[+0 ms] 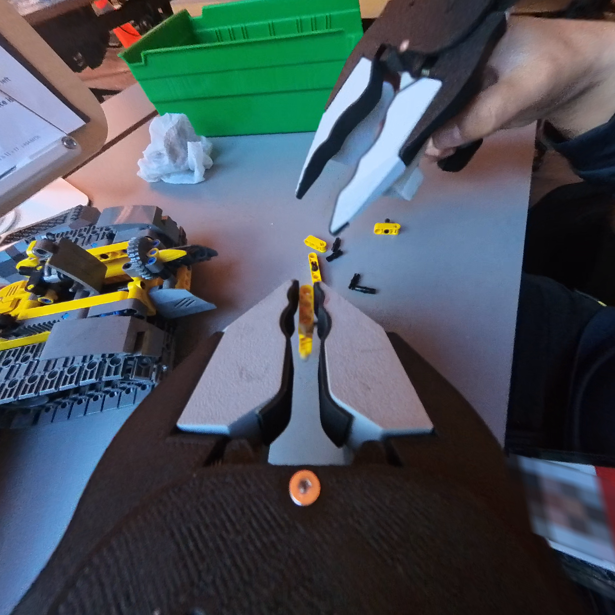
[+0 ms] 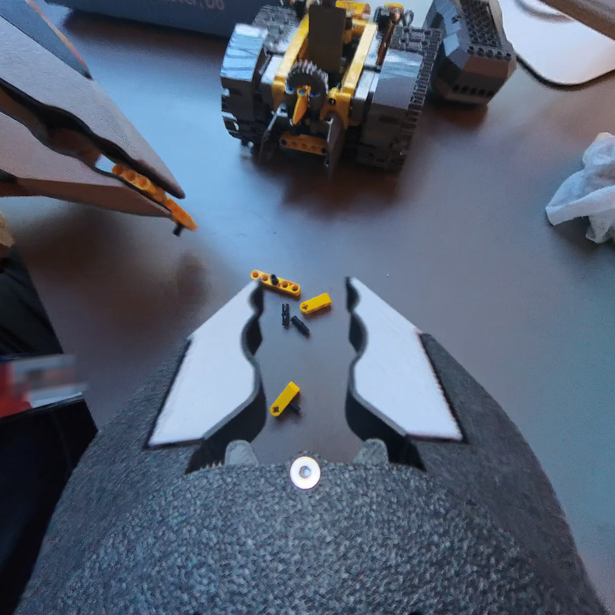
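Yellow beam (image 1: pixel 305 319) sits clamped in our left gripper (image 1: pixel 306 293), long axis along the fingers, tip poking out, off the table beside the tracked model (image 2: pixel 332 90). Right gripper (image 2: pixel 304 283) gapes wide over 3 loose yellow pieces, nearer them.

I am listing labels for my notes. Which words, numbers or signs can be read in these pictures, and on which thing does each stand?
White page in the rounded beige frame: dark print, cut off at the picture edge and blurred; not readable.
Grey-blue flat object at the table's far edge: faint characters, too blurred to read.
No other writing shows.
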Action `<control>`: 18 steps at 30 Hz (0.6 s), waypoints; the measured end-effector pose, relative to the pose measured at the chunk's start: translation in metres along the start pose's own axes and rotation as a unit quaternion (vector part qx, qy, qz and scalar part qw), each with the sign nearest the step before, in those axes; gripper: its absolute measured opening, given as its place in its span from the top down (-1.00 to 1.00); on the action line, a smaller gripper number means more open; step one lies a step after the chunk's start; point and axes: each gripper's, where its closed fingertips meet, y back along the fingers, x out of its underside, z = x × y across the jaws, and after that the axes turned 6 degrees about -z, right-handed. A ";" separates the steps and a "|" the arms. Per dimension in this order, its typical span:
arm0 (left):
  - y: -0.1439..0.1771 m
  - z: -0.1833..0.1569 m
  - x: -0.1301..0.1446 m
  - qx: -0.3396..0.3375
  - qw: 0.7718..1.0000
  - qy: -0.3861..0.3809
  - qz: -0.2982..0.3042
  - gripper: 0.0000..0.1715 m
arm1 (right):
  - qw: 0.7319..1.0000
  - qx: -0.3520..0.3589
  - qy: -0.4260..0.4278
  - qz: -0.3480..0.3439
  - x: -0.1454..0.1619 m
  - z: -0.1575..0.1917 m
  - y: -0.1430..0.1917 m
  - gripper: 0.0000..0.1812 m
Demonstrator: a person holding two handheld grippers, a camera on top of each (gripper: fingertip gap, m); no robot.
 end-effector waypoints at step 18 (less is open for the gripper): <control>0.000 0.015 0.016 -0.021 0.998 0.035 0.040 0.80 | 0.999 -0.017 0.010 0.036 0.018 -0.018 0.023 0.19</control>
